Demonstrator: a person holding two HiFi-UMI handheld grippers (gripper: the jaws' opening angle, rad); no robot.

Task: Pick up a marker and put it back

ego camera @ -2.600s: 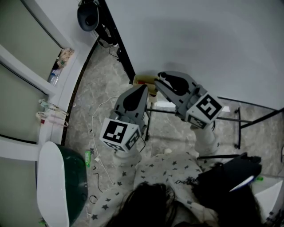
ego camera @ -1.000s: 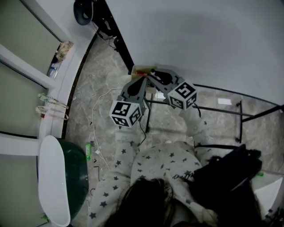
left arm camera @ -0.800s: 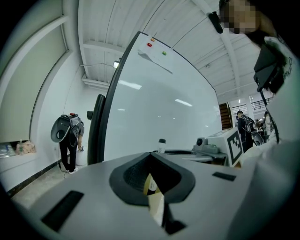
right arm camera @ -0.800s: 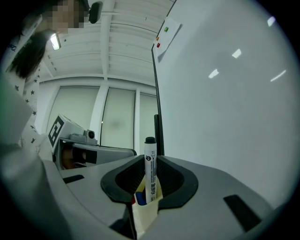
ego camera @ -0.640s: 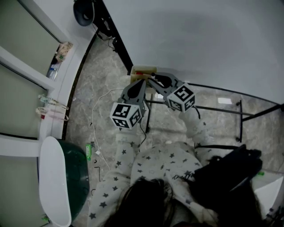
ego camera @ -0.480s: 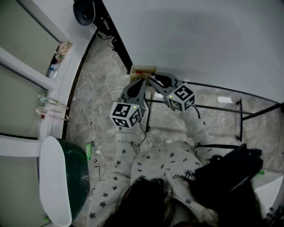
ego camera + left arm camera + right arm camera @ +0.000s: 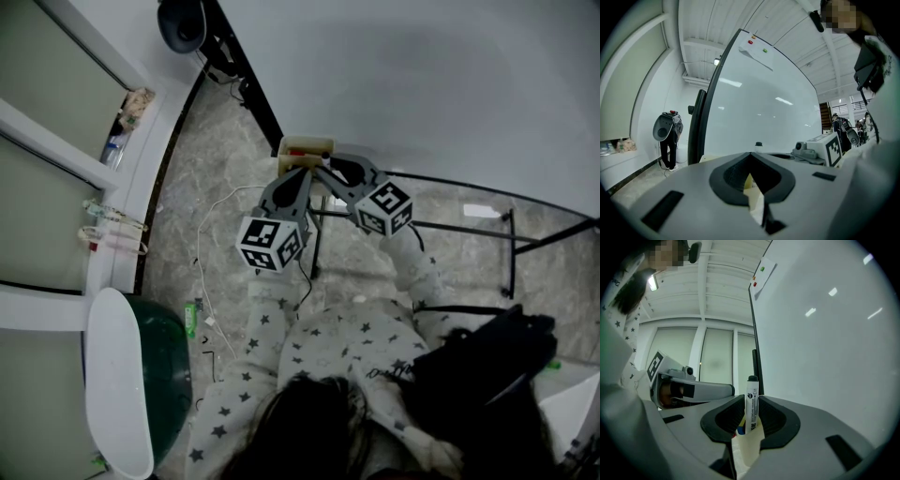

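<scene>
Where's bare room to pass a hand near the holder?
Free: marble floor left of the holder, between whiteboard frame and white cable. Crowded: at the holder, where left tongs and right tongs converge, the right gripping a marker.

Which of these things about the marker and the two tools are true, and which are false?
1. The right tool grips a white marker with a black cap. True.
2. The marker lies flat on the floor. False: it stands upright between the right tool's jaws.
3. The left tool holds a marker too. False: its jaws are together with no marker between them.
4. Both tools are up close to the whiteboard. True.
5. The whiteboard is covered in writing. False: the part in view is blank, with only small magnets near its top corner.
</scene>
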